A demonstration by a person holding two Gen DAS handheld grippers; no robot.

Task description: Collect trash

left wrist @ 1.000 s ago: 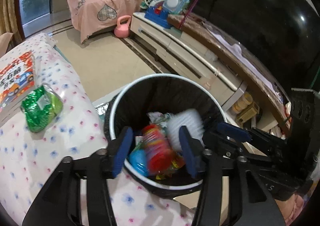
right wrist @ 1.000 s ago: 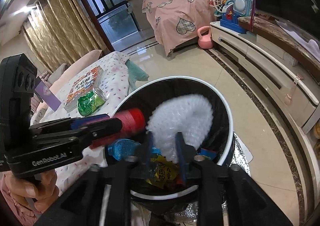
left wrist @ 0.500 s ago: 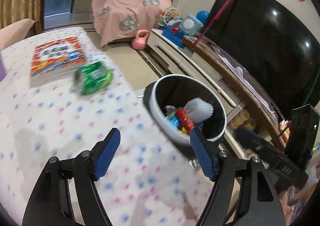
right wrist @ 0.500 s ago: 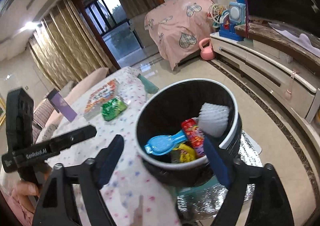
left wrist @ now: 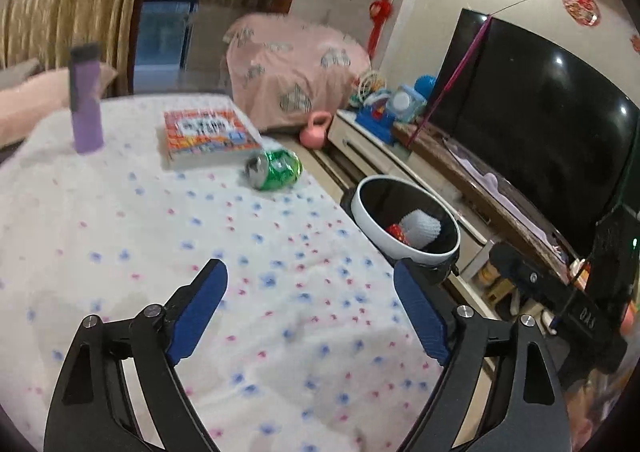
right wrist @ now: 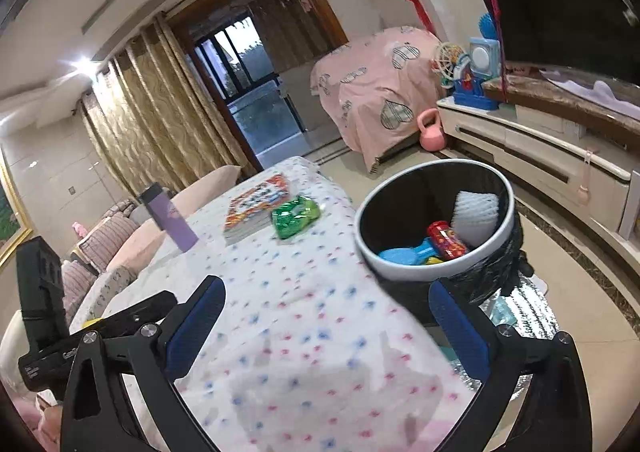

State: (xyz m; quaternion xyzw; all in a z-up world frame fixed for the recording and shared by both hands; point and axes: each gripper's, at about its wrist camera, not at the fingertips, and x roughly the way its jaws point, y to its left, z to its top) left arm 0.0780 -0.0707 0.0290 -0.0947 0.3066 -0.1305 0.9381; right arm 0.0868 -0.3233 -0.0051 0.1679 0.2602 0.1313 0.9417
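Green crushed can (left wrist: 275, 169) beyond opening, empty left claw (left wrist: 310, 310)

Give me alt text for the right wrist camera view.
The right tool, empty with jaws opening, hangs over a dotted tablecloth; beyond lie a crushed green can, a book and a trash bin holding litter.

A home living room.
A big television (left wrist: 532, 124) on a low cabinet (right wrist: 540, 152), gold curtains (right wrist: 132, 124), sofa cushions (right wrist: 108, 236), toys (right wrist: 476, 72).
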